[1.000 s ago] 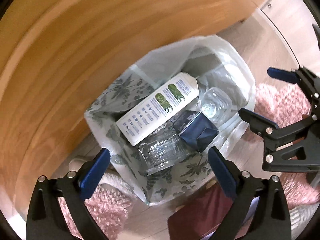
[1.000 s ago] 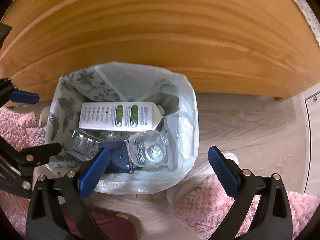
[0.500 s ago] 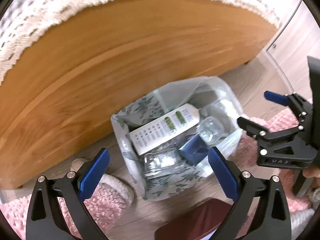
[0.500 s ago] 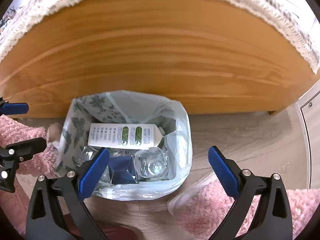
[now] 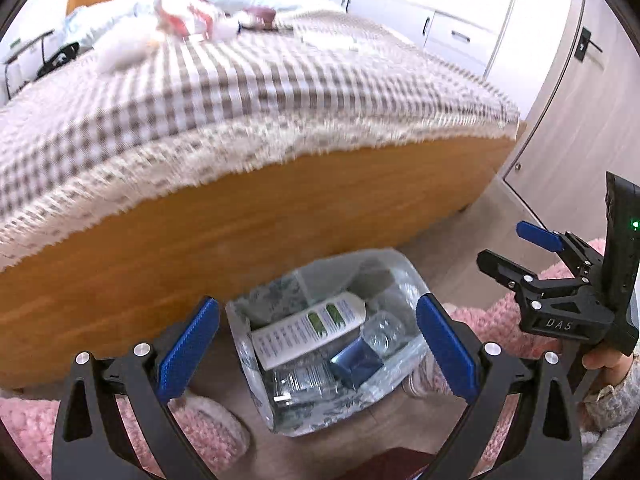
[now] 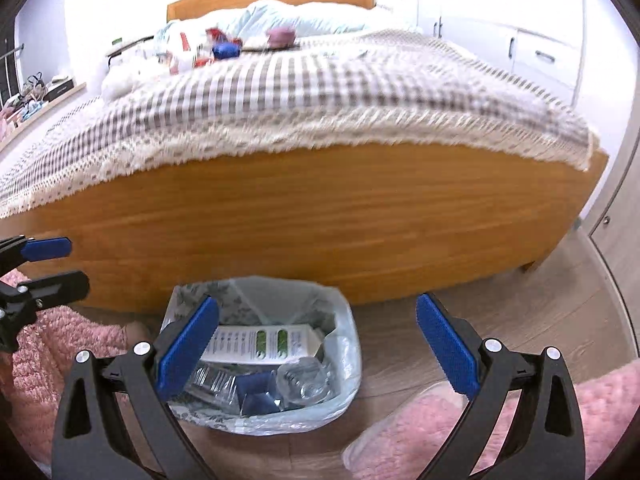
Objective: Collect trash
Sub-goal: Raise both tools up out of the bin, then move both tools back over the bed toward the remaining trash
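Observation:
A plastic trash bag stands open on the floor against the wooden bed frame. Inside lie a white carton, a dark blue box and clear plastic containers. My left gripper is open above the bag, holding nothing. My right gripper is open too, raised over the bag's right side, and appears at the right of the left wrist view. Far up the checked bedspread lie blurred colourful items.
Pink fluffy rugs flank the bag on a wooden floor. A person's hand grips the right tool. White wardrobes stand behind the bed, and a door is at right.
Both grippers have risen and tilted up from looking straight into the bag. The bag now sits low in each view and the top of the bed has come into sight.

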Motion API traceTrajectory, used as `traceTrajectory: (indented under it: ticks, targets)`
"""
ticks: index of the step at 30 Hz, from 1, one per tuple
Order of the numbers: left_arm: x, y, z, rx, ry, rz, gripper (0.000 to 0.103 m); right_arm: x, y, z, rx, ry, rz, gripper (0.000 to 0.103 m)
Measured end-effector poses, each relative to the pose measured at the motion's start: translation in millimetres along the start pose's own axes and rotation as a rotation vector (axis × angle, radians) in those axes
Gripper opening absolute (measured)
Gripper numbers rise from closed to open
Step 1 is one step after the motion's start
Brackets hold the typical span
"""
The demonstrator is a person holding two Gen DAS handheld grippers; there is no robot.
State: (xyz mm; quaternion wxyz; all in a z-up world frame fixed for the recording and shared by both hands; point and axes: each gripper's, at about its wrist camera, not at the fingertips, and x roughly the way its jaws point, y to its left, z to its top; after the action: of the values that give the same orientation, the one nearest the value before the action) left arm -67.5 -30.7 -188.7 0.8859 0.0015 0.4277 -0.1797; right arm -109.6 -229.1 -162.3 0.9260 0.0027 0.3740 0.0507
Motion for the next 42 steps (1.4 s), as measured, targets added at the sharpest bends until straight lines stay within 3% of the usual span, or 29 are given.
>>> traceTrajectory:
  ticks: [17,26,32,42]
  targets:
    - [-63.6,12.7,2.6,-0.043,-0.256,0.081,0.095,-43.3,2.3,26.0,0.03,-0.198,0.012,0.095]
    - [-66.9,28.5,11.7,-0.102,-0.284,0.087,0.095,-46.3,9.0,45.2,0.006,-0.264,-0.001,0.095]
    - [-70.9,31.3,35.9,-0.139,-0.33,0.056,0.095,-40.3,15.6,72.0,-0.018,-0.305,0.009,0.095]
    - [-67.7,33.9,85.7,-0.182,-0.413,0.131,0.095,-34.0,12.7,145.1,-0.025,-0.428,0.071,0.095]
